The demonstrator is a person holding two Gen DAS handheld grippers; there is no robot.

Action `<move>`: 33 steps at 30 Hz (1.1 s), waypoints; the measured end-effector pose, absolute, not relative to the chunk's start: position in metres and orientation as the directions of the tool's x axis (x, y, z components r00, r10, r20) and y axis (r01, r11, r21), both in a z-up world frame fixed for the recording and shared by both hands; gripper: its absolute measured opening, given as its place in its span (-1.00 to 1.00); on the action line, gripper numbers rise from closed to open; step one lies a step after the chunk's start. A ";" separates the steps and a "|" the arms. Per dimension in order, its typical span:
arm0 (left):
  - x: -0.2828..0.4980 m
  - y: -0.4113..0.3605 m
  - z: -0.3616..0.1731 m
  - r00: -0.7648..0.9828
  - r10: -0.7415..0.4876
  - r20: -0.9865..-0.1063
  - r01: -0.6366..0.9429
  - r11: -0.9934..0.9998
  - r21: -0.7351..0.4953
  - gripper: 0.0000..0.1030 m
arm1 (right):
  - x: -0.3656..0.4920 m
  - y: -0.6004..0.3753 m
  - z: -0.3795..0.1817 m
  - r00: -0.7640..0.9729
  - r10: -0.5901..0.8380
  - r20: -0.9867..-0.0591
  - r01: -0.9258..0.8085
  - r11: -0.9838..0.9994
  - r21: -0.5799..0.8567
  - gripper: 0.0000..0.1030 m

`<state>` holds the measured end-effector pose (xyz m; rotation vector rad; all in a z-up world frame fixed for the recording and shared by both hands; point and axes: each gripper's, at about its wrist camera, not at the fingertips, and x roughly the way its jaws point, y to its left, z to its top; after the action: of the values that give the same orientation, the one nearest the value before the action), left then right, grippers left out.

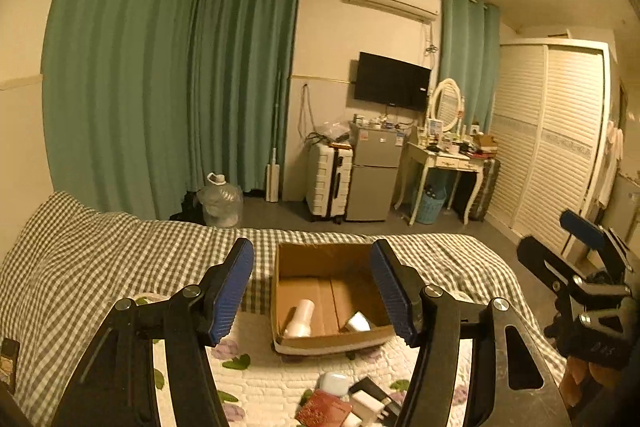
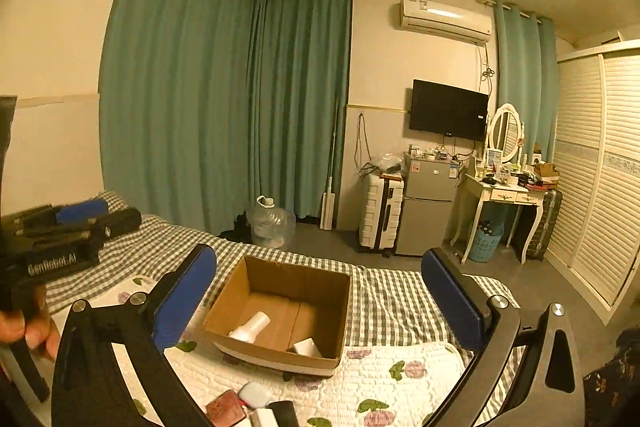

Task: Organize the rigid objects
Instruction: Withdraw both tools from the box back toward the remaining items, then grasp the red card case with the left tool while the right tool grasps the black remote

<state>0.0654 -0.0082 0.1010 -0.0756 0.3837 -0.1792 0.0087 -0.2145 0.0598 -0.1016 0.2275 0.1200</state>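
On the bed, the left wrist view shows the left gripper (image 1: 312, 291) wide open and empty above the cardboard box (image 1: 294, 263), which holds a white bottle (image 1: 300, 319). In the right wrist view the right gripper (image 2: 320, 291) gapes empty too; next, lower squarely onto the small items (image 2: 256, 395) below.
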 end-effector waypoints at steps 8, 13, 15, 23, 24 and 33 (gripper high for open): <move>0.059 -0.016 0.078 0.887 -0.206 -0.414 0.195 0.978 -0.070 0.24 | -0.008 -0.210 0.048 0.967 0.095 -0.235 -0.122 0.987 -0.103 1.00; 0.064 -0.022 0.054 0.873 -0.189 -0.450 0.199 0.980 -0.025 0.24 | -0.009 -0.215 0.032 0.964 0.074 -0.257 -0.105 0.989 -0.108 1.00; 0.065 -0.024 0.042 0.866 -0.187 -0.465 0.207 0.978 -0.007 0.24 | -0.004 -0.216 0.025 0.958 0.065 -0.278 -0.099 0.989 -0.113 1.00; 0.078 -0.029 -0.009 0.804 -0.231 -0.548 0.290 0.957 0.022 0.24 | 0.013 -0.222 -0.028 0.917 0.033 -0.398 -0.103 0.982 -0.156 1.00; 0.080 -0.030 -0.016 0.796 -0.234 -0.558 0.299 0.954 0.027 0.24 | 0.015 -0.222 -0.036 0.910 0.032 -0.412 -0.109 0.980 -0.166 1.00; 0.106 -0.032 -0.082 0.661 -0.253 -0.706 0.361 0.933 0.003 0.24 | 0.038 -0.240 -0.110 0.823 0.014 -0.568 -0.115 0.983 -0.142 0.99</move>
<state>0.1061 -0.0316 -0.0822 0.1479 0.7746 -0.3487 0.0378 -0.2396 -0.1098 -0.1730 0.6008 0.0689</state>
